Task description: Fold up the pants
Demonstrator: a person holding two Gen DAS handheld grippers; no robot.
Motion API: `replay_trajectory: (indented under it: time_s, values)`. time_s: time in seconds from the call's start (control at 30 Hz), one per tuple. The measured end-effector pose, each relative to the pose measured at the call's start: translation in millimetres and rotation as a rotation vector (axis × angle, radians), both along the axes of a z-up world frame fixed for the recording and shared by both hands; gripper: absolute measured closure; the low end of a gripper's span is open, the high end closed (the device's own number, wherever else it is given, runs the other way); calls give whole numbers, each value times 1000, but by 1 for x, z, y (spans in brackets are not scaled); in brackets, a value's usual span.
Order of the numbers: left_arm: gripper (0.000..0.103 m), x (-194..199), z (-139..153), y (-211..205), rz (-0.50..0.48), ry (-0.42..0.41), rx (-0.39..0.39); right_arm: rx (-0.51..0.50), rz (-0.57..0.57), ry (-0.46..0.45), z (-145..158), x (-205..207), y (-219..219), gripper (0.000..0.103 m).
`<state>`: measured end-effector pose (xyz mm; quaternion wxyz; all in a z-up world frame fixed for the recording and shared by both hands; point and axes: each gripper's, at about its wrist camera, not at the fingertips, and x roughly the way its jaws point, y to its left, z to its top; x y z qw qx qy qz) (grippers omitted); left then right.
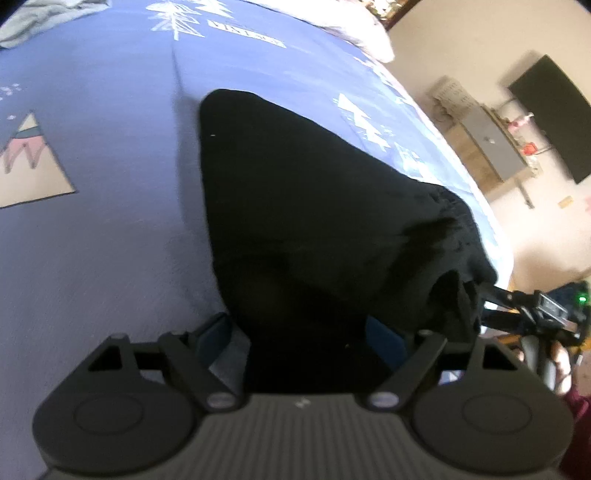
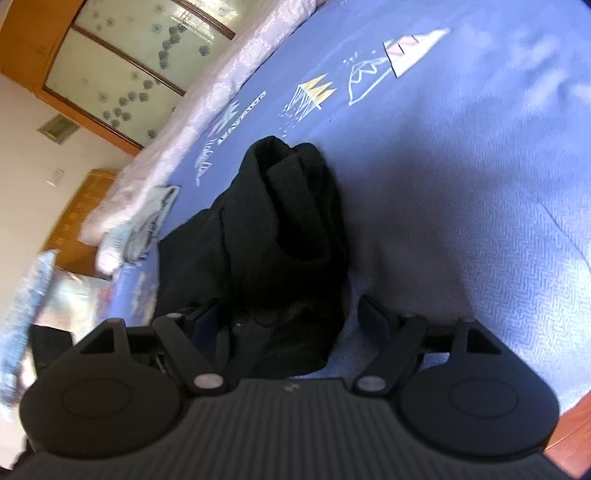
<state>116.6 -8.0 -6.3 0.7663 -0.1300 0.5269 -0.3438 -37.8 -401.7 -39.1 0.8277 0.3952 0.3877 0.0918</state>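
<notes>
1. We see the black pants lying on the blue bed cover. They reach from the near edge of the bed toward the far side.
2. In the right wrist view the pants are bunched up in a lumpy heap, with a thick fold sticking up at the far end.
3. Our left gripper has its two fingers spread apart, one on each side of the near end of the pants. The black cloth fills the space between them. We cannot tell if the fingers are pinching it.
4. Our right gripper looks the same: fingers apart, with cloth between them. We cannot tell if it is squeezing.
5. The bed cover has pictures of mountains and white trees on it.
6. At the far edge lies a pale pink quilt.
7. Beside the bed stands a wooden cabinet with glass doors.
</notes>
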Motion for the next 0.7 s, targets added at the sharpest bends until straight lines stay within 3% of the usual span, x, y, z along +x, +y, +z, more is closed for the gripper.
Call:
replay_trajectory:
  time_s: [0.1, 0.13, 0.2, 0.3, 0.37, 0.4, 0.53, 0.7]
  values:
    - [26, 9, -6, -6, 19, 47, -76, 71, -32, -2, -7, 4, -3, 22]
    - [35, 10, -8, -9, 18, 57, -103, 74, -44, -13, -7, 6, -1, 20]
    - [35, 8, -12, -19, 42, 71, -126, 31, -50, -35, -5, 15, 10, 20]
    - [59, 1, -11, -25, 95, 44, -90, -93, -65, -42, 5, 24, 32, 23]
    - [72, -5, -8, -16, 133, 57, -94, -197, -62, -34, 13, 23, 48, 48]
    - [78, -8, -5, -13, 149, 57, -95, -206, -59, -34, 16, 21, 52, 50]
    - [84, -27, 27, -2, 168, -27, -73, -219, -60, -112, 43, 4, 69, 60]
    - [91, -53, 68, 32, 214, -111, -94, -199, -6, -248, 77, -14, 93, 62]
